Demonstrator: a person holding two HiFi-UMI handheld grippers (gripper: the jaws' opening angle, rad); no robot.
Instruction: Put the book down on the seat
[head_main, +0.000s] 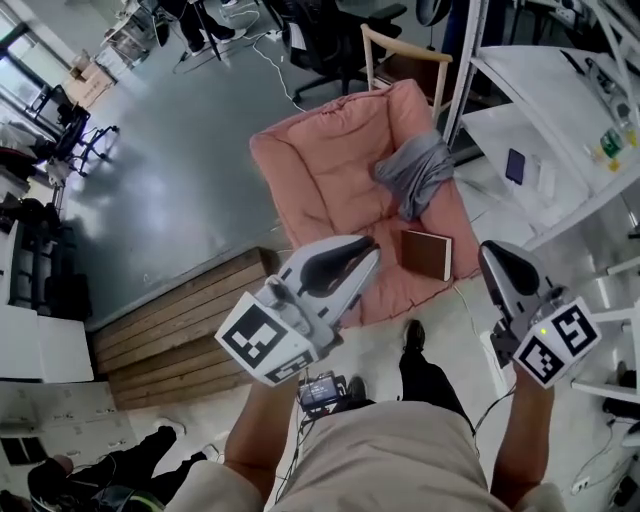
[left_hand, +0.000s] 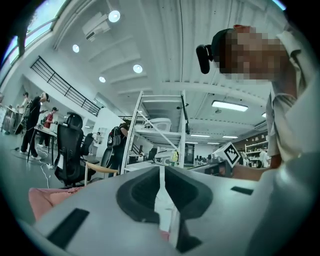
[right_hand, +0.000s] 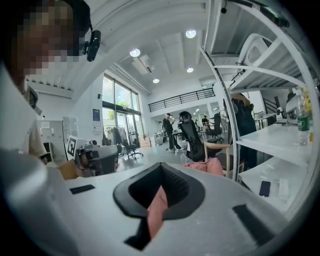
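Observation:
A brown book (head_main: 427, 254) lies flat on the pink cushioned seat (head_main: 330, 180), near its front right edge, with nothing holding it. A grey cloth (head_main: 415, 172) is bunched on the seat just behind the book. My left gripper (head_main: 365, 250) hovers left of the book, close to the person's body, shut and empty. My right gripper (head_main: 492, 255) is right of the book, also shut and empty. In the left gripper view the jaws meet at the left gripper (left_hand: 161, 175). The right gripper (right_hand: 161, 172) shows pink seat fabric (right_hand: 205, 166) beyond its closed jaws.
A wooden platform (head_main: 180, 320) lies left of the seat. White shelving (head_main: 540, 120) with a phone (head_main: 515, 165) stands at the right. A wooden chair (head_main: 400, 60) and a black office chair (head_main: 330, 40) stand behind the seat. The person's shoe (head_main: 413, 335) is in front of it.

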